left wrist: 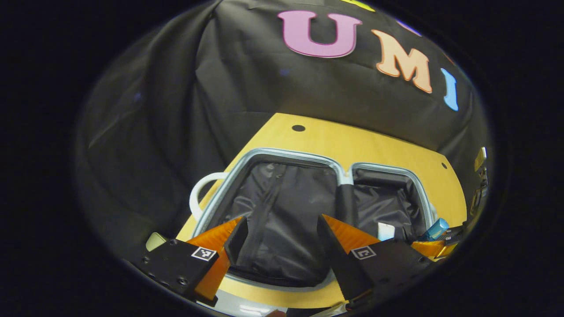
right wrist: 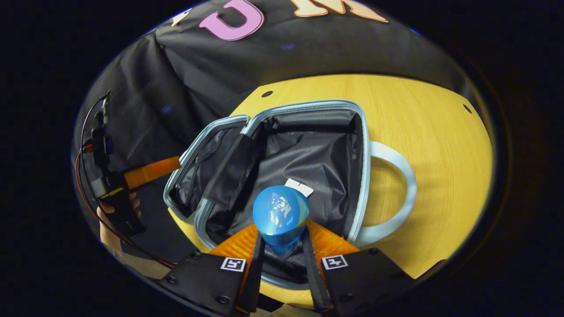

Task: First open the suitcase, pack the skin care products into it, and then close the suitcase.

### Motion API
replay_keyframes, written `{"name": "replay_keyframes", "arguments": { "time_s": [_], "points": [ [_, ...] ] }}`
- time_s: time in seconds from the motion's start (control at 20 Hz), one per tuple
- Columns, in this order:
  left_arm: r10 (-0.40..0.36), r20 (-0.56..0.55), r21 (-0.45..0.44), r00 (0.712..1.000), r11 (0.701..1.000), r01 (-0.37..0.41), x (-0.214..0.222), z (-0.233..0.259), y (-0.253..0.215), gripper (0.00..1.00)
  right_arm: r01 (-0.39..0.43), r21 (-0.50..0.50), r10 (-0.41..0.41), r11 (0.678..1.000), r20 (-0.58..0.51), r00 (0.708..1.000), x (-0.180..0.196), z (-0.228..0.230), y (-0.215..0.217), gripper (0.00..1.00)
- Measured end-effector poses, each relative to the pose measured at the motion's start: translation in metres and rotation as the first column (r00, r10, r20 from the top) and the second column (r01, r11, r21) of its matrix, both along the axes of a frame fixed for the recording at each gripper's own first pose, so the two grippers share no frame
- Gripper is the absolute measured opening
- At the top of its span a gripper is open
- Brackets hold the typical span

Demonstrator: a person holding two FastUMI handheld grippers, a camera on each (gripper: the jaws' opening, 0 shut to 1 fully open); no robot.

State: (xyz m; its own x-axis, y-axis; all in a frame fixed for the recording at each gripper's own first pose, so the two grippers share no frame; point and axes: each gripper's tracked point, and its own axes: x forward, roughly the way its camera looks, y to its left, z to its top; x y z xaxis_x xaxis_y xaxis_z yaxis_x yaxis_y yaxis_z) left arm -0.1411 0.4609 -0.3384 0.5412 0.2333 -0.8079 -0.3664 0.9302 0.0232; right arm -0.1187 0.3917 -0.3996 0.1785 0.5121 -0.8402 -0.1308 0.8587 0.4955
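My right gripper [right wrist: 282, 253] clenched a blue bottle [right wrist: 280, 218] above the open suitcase [right wrist: 308, 145]. My left gripper [left wrist: 282, 240] hung released over its left half.

no readable text on the suitcase [right wrist: 308, 145] or the blue bottle [right wrist: 280, 218]; its print is too blurred

The left gripper view looks down and forward from just above the near edge of the wooden table [left wrist: 387, 147], over its own spread fingers, toward the far edge and the cloth wall. The right gripper view sits close above the open suitcase [right wrist: 308, 145], facing steeply down into it. Both views share the suitcase's black lining, its pale rim and the tabletop's far edge.
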Motion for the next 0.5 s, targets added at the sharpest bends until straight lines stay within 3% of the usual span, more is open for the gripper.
{"name": "replay_keyframes", "arguments": {
  "time_s": [0.05,0.1,0.15,0.3,0.35,0.5],
  "points": [
    [0.016,0.005,0.002,1.000,1.000,-0.016,-0.002,0.001,0.014,0.95,0.021,-0.016,-0.021,1.000,0.018,1.000,0.006,0.002,0.000,0.49],
    [0.034,0.005,0.004,0.999,0.999,-0.034,-0.004,0.001,0.028,0.95,0.036,-0.028,-0.035,0.999,0.040,0.999,0.015,0.001,0.000,0.43],
    [0.052,0.007,0.007,0.999,0.999,-0.052,-0.005,0.001,0.041,0.95,0.044,-0.024,-0.042,0.999,0.056,0.998,0.019,0.003,0.002,0.48],
    [0.116,0.008,0.014,0.993,0.993,-0.116,-0.010,0.000,0.086,0.95,0.074,-0.023,-0.071,0.997,0.131,0.989,0.036,0.017,0.005,0.94],
    [0.136,0.008,0.012,0.991,0.991,-0.136,-0.011,-0.001,0.099,0.95,0.086,-0.028,-0.081,0.996,0.162,0.984,0.041,0.022,0.005,0.98],
    [0.177,-0.011,0.014,0.984,0.984,-0.177,-0.014,-0.013,0.137,0.95,0.117,-0.035,-0.106,0.993,0.223,0.969,0.052,0.036,0.000,0.98]
  ]
}}
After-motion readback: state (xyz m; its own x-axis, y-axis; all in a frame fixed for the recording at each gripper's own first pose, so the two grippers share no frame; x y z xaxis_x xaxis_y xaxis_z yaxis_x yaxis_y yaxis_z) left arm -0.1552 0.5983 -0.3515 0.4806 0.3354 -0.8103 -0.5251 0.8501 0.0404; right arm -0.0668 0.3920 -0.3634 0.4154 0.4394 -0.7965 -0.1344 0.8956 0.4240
